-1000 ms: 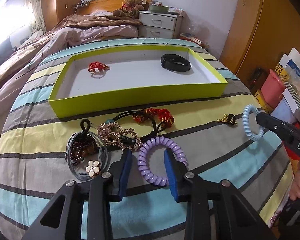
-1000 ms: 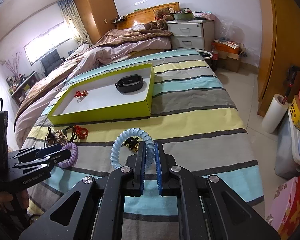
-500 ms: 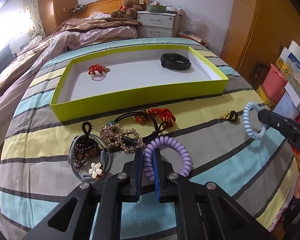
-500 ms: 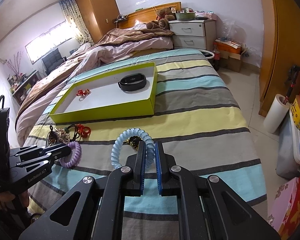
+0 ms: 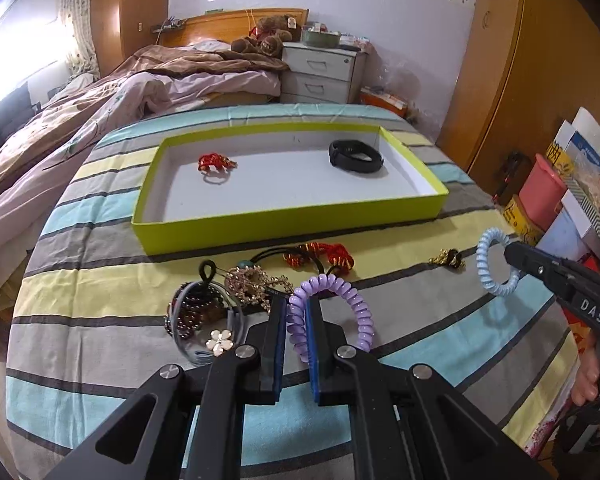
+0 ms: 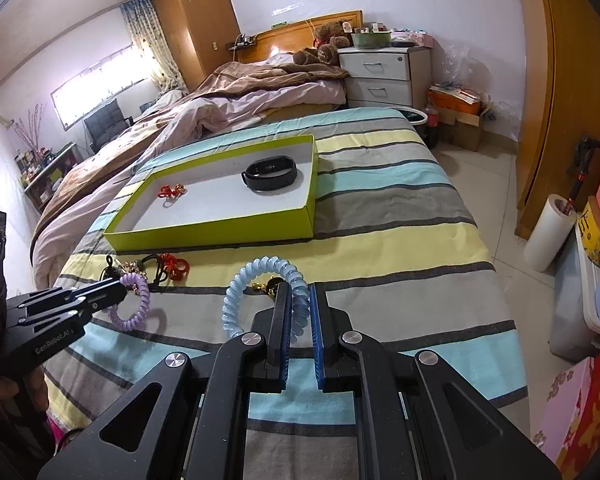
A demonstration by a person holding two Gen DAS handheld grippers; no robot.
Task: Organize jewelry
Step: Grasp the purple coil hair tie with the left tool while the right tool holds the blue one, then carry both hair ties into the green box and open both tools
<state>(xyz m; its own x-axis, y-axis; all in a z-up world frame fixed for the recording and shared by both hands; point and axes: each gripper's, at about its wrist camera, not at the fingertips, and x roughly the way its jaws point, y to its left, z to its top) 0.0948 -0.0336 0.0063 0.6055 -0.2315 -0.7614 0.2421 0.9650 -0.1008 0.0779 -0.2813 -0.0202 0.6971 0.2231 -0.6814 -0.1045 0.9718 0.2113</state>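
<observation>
Left wrist view: right gripper [image 5: 512,250] reads "DAS", the rest seemingly cut off.

A: Item one, light. What are you getting?

B: Daylight is pouring through the window [image 6: 100,88] on your left, blowing out to white glare behind the curtain [image 5: 76,28].

A: Item two, shadows?

B: Soft ones are falling on the striped bedspread [image 5: 440,320]; the coil rings are casting faint shadows.

A: Item three, optics?

B: Fisheye is bowing the walls and wardrobe [image 6: 196,20]; the corners are darkening to black. The centre is staying sharp, the edges are smearing slightly.
</observation>
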